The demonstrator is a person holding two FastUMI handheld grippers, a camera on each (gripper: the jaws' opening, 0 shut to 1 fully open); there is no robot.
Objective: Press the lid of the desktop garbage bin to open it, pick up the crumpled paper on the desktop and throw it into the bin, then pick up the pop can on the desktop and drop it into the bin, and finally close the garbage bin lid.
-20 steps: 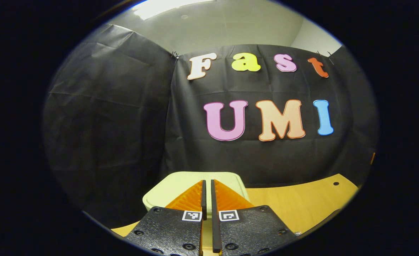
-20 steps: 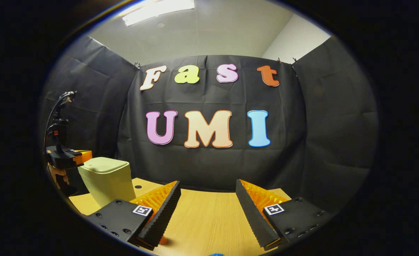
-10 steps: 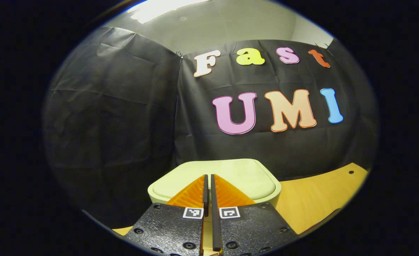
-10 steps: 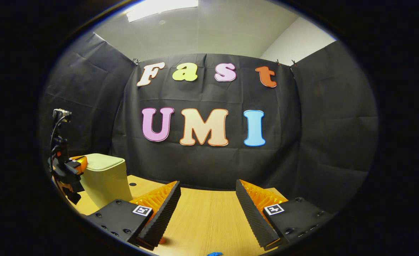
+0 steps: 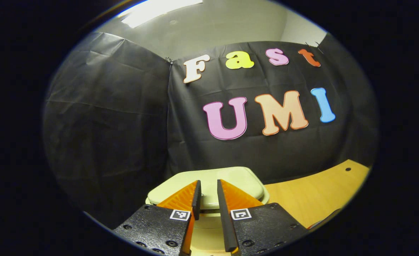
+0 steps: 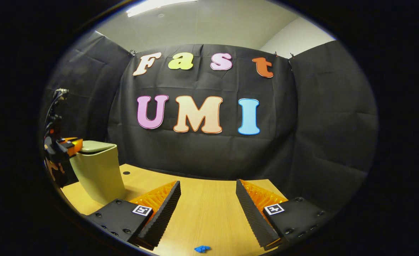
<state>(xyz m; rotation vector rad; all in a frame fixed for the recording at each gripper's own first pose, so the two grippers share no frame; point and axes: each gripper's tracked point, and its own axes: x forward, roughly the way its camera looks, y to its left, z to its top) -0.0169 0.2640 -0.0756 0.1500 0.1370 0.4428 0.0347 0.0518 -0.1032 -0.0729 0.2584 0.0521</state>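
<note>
The pale green garbage bin (image 6: 97,174) stands on the wooden table (image 6: 209,209) at its left end. Its lid (image 5: 243,179) lies flat on top; in the left gripper view a thin dark slit shows under the lid's near edge. My left gripper (image 5: 208,184) sits over the near part of the lid, its fingers a little apart with nothing between them. Seen from the right gripper view, the left gripper (image 6: 66,146) is at the lid's left rim, with a hand (image 6: 53,170) below it. My right gripper (image 6: 208,193) hangs wide open and empty above the table, right of the bin.
A small blue scrap (image 6: 202,249) lies on the table just below the right gripper. The tabletop has a small round hole (image 6: 125,172) near the bin. Black cloth walls close the booth behind and on both sides.
The left gripper's fingers were pressed together and now stand slightly apart. It has shifted over the lid's near edge. The right gripper has tilted down a little, still open.
</note>
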